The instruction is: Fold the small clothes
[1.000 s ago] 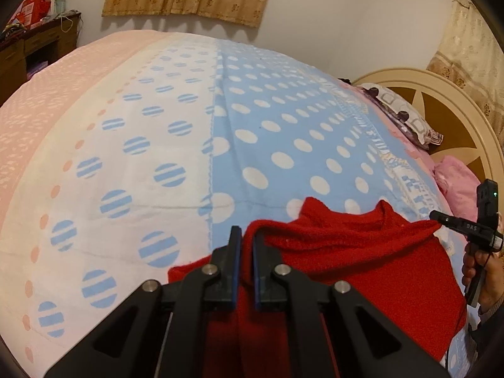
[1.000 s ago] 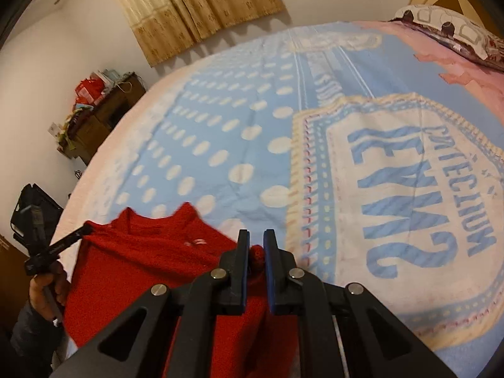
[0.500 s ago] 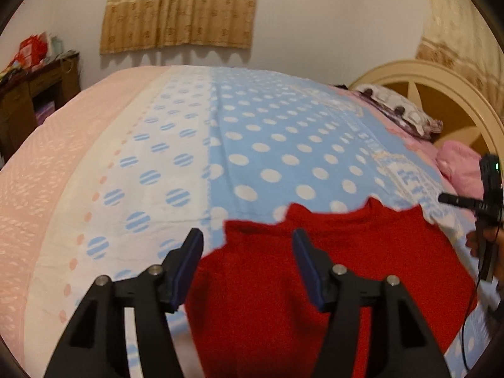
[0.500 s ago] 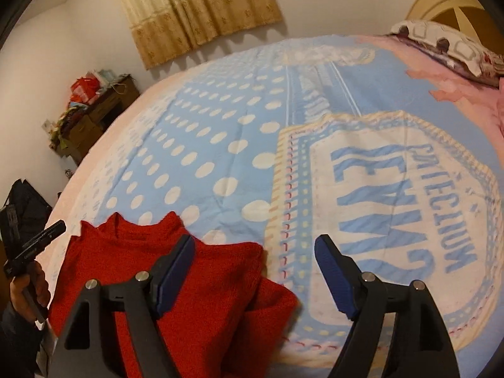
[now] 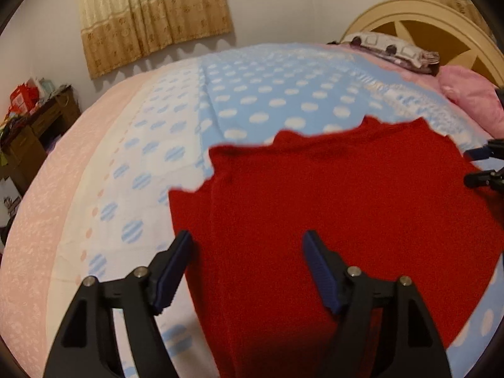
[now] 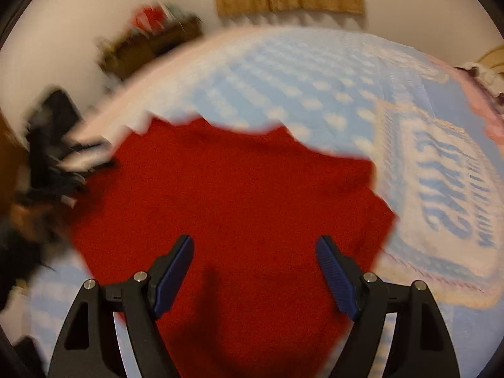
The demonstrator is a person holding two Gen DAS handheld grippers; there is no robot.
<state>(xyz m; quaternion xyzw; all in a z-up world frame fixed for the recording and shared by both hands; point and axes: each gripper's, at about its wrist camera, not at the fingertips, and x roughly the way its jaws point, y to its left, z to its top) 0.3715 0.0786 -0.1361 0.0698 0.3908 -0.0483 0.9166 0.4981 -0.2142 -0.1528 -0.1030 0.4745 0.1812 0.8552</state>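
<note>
Released since earlier, fuzzy red knit garment (image 5: 346, 208) lies apparently flat; left tongs (image 5: 247, 249) still opening, right tongs (image 6: 255, 252) wide.

Black fingers (image 5: 176, 261), blue ribbed pads (image 6: 334, 274).

1. Bed (image 5: 47, 220) with blue polka-dot bedspread (image 5: 267, 94).
2. Pink pillow (image 5: 469, 97) near cream headboard (image 5: 409, 12).
3. Tan curtain (image 5: 151, 15) on wall.
4. Cluttered dark wooden cabinet (image 5: 34, 132) beside bed.

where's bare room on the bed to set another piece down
Bare bedspread lies beyond the red garment, toward the curtain, and on the pink strip left of it. Crowded: pillows by the headboard.
</note>
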